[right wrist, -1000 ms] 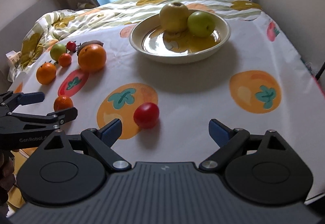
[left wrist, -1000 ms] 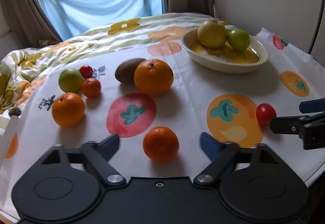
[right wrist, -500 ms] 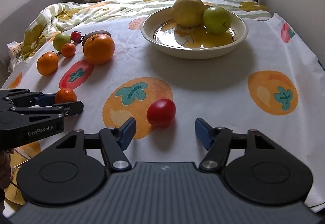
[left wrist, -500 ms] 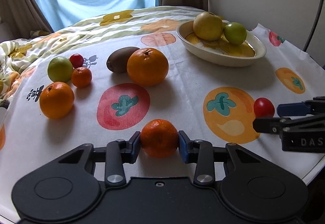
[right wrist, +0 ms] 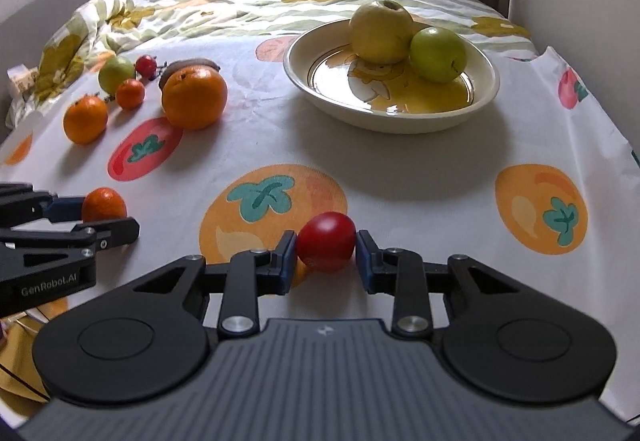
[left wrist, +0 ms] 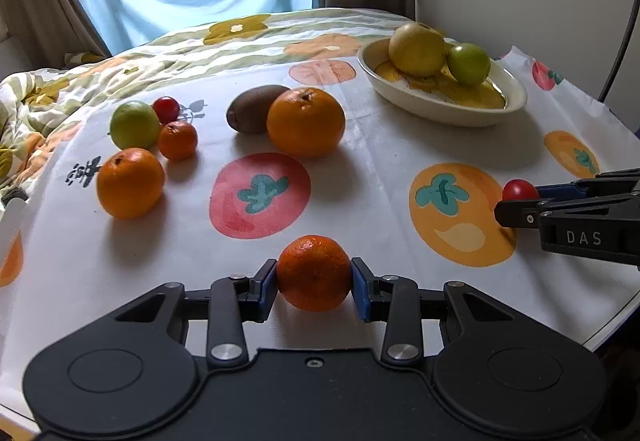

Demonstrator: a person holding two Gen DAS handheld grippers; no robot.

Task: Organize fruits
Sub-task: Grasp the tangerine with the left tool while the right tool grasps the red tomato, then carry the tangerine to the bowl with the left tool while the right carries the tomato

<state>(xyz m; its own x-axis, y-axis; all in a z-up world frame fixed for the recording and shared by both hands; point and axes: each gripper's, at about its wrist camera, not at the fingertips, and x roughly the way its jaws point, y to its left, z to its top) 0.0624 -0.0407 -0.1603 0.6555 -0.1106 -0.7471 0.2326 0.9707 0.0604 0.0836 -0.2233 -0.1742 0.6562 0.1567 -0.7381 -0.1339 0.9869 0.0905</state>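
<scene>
Both claws sit low on the counter [right wrist: 420, 169], the left claw [left wrist: 314, 277] clamped on a mandarin [left wrist: 314, 273] and the right claw [right wrist: 326, 249], just closed, pinching a tomato [right wrist: 326, 247], likely bound for the bowl [right wrist: 328, 105] beyond.

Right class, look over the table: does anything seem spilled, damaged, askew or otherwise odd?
Nothing looks spilled or damaged. The one untidy thing is the tablecloth, bunched into folds at the far left corner instead of lying flat. The bowl sits upright with two fruits in it, and the loose fruit all looks whole.
</scene>
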